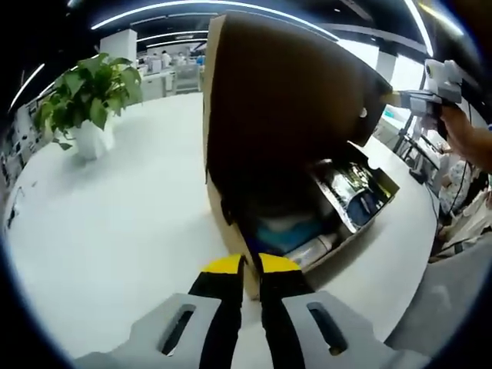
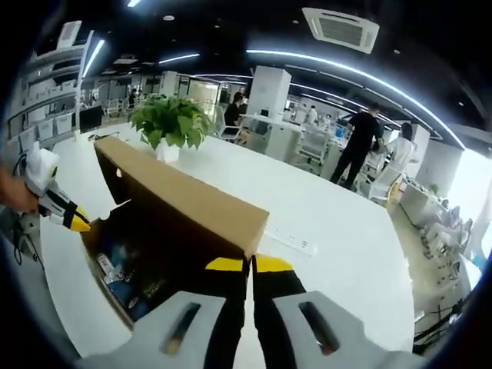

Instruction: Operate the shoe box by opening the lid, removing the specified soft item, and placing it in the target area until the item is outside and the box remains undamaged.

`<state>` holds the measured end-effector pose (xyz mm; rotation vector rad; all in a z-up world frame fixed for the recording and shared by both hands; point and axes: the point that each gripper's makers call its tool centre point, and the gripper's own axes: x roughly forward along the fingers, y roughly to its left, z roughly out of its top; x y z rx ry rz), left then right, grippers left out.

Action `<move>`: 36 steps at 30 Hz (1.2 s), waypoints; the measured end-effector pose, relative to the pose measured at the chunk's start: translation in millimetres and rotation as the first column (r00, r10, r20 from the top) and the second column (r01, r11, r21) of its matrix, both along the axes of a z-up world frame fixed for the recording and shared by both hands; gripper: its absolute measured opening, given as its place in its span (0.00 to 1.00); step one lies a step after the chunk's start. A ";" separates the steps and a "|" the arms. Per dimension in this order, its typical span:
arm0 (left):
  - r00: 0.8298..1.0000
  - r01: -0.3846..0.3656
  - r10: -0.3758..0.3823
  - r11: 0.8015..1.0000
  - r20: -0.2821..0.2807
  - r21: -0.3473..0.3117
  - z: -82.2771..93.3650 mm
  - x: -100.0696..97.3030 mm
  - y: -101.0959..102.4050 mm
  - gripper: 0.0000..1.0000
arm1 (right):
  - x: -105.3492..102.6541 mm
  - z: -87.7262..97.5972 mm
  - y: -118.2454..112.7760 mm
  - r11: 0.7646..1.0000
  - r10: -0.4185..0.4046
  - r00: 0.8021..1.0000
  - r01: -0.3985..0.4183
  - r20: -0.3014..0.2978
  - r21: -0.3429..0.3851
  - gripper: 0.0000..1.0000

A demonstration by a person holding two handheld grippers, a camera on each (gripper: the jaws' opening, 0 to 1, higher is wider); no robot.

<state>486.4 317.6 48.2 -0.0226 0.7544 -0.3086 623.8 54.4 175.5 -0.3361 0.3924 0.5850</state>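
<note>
Shoe box [image 1: 338, 231] sat on a white table [image 1: 115, 223], lid [image 1: 284, 100] propped upright, left gripper [image 1: 251, 265] pinched on the lid's lower corner, right gripper [image 2: 249, 265] clamped on its top edge, contents jumbled inside, potted plant [image 2: 171, 123] well behind.

The raised lid [image 1: 284, 92] shades the shoe box [image 1: 361, 223] interior, leaving its dark contents [image 1: 350, 188] indistinct.

The left claw [image 1: 251, 269] has two black fingers with yellow tips, and grey plastic shoulders with a long slot in each. The right claw [image 2: 250, 267] looks just the same: black fingers, yellow tips, grey slotted shoulders.
</note>
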 end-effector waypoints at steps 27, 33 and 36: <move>1.000 0.027 -0.027 1.000 -0.012 0.001 -1.0 1.0 0.1 0.04 | 44.6 2.1 5.7 1.000 -0.031 0.999 0.031 -0.012 -0.005 0.00; 0.999 0.031 -0.031 1.000 -0.011 0.006 -1.2 1.6 0.1 0.04 | 55.2 0.2 7.0 0.999 -0.034 0.999 0.034 -0.010 -0.008 0.00; 0.999 0.032 -0.032 0.999 -0.011 0.003 -1.1 1.6 -0.1 0.04 | 61.7 -1.2 8.0 0.999 -0.035 0.999 0.035 -0.012 -0.011 0.00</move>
